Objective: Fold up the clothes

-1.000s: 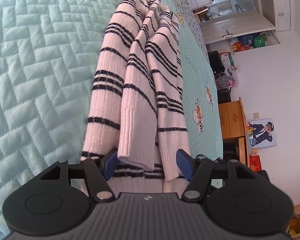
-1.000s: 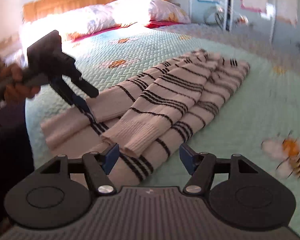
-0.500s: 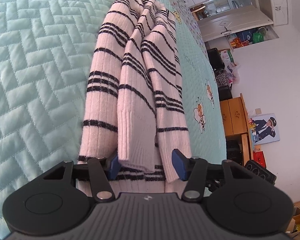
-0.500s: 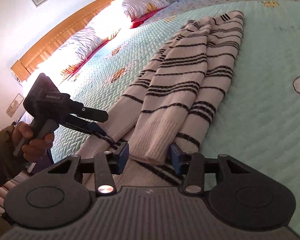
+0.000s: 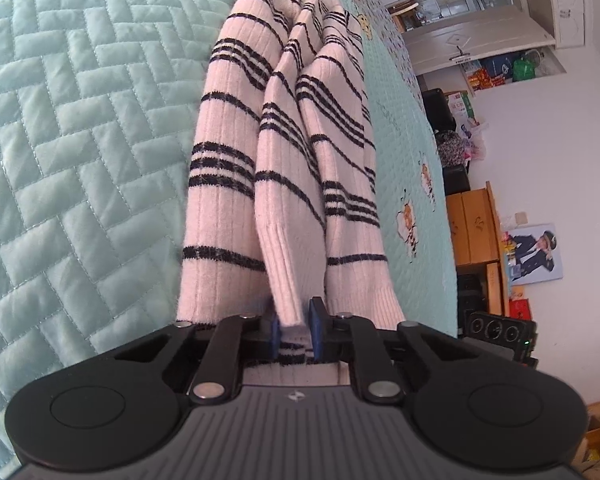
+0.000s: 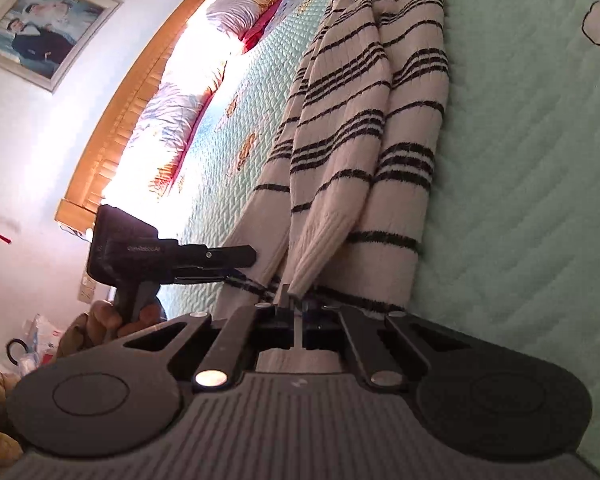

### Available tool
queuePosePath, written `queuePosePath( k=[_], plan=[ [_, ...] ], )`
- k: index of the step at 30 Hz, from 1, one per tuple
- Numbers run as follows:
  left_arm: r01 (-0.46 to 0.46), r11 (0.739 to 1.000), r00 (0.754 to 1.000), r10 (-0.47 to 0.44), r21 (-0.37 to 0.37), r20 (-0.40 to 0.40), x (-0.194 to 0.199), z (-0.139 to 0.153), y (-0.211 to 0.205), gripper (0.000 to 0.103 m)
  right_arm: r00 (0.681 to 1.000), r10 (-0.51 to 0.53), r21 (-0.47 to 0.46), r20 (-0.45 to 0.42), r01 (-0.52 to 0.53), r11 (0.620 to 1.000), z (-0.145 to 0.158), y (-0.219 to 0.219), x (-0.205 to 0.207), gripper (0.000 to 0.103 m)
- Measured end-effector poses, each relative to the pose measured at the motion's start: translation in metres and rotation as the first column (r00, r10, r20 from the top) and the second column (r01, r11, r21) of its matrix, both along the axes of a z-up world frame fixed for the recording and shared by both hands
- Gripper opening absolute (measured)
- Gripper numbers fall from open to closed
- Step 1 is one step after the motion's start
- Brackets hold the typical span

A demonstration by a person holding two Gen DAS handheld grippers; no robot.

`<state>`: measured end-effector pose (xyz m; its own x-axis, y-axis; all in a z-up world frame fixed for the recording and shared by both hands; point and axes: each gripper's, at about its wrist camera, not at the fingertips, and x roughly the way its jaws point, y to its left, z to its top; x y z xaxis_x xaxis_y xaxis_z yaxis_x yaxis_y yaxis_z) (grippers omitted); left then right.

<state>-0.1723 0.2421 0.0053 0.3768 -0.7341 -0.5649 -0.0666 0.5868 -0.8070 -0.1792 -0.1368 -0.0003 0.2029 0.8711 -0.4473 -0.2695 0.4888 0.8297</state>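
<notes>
Soft, light, floppy knit striped sweater [image 5: 284,168] lying lengthwise along the quilted bed [image 5: 80,128], near end pinched at the ribbed cuff [image 5: 290,292] by left gripper [image 5: 294,334] and right gripper [image 6: 296,306], both just closed on fabric; best held there, through several layers, against sagging or slipping

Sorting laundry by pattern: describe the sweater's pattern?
Cream rib knit with thin black stripes in groups; the sweater shows best in the left wrist view.

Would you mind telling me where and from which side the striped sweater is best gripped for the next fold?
Grip the striped sweater at its near hem, coming in low from the bed's edge: that hem lies nearest, its layers stacked, thin enough to pinch.
</notes>
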Motion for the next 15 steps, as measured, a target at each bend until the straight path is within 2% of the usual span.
queuePosePath(
  k=[4,7,12,15],
  plan=[
    [-0.019,0.998,1.000,0.020,-0.058,0.013,0.004,0.007,0.002,0.008,0.998,-0.047,0.127,-0.053,0.053,0.990,0.000,-0.012,0.003,0.002],
    [-0.038,0.990,0.999,0.042,-0.139,0.027,0.008,0.015,0.003,0.008,0.993,-0.077,0.227,-0.088,0.095,0.969,0.001,-0.019,0.007,0.002],
    [-0.096,0.948,0.990,0.122,-0.304,0.066,0.029,0.037,0.007,0.008,0.980,-0.142,0.372,-0.139,0.185,0.909,0.008,-0.029,0.027,0.002],
    [-0.137,0.927,0.981,0.176,-0.348,0.081,0.057,0.052,0.006,0.008,0.972,-0.191,0.427,-0.133,0.230,0.874,0.018,-0.031,0.055,0.002]
  ],
)
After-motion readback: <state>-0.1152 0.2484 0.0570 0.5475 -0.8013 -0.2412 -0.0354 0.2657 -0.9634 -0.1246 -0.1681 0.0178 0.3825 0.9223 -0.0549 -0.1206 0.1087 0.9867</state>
